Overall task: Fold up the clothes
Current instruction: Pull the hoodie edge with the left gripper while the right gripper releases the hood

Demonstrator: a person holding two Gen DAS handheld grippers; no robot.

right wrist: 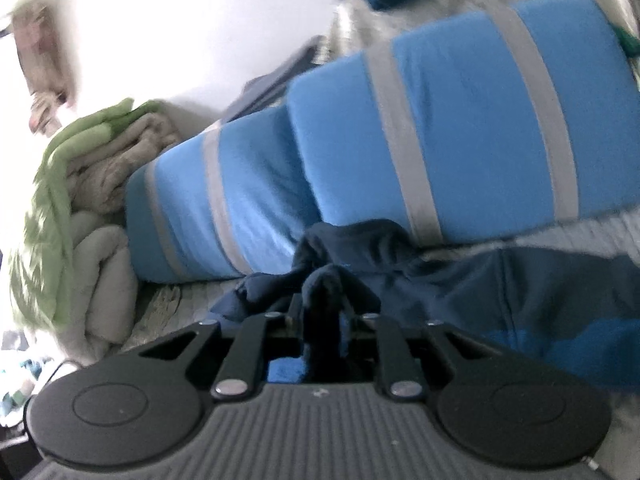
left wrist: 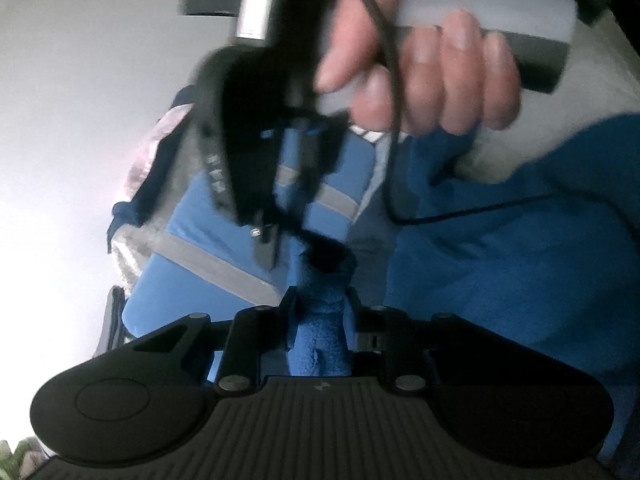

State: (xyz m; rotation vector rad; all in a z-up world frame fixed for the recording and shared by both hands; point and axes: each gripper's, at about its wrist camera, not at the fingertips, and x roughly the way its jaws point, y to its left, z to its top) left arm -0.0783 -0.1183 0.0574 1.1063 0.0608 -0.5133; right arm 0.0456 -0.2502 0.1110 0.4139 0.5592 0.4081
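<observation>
A blue garment (left wrist: 520, 280), navy on its outer side (right wrist: 440, 280), lies on a bed. In the left wrist view my left gripper (left wrist: 320, 300) is shut on a bunched fold of its bright blue fleece. Just beyond it, a hand (left wrist: 440, 80) holds my right gripper (left wrist: 296, 248), which points down at the same bunch. The right wrist view shows the right gripper (right wrist: 323, 304) with a peak of navy cloth filling the gap between its fingers, which look shut on it. Both views are blurred.
Two rolled blue bedding pieces with grey stripes (right wrist: 480, 120) (left wrist: 200, 240) lie just behind the garment. A pile of green and beige blankets (right wrist: 100, 168) sits to the left of them. The grey bed cover (right wrist: 600, 232) shows at the right, and a black cable (left wrist: 480, 208) trails over the garment.
</observation>
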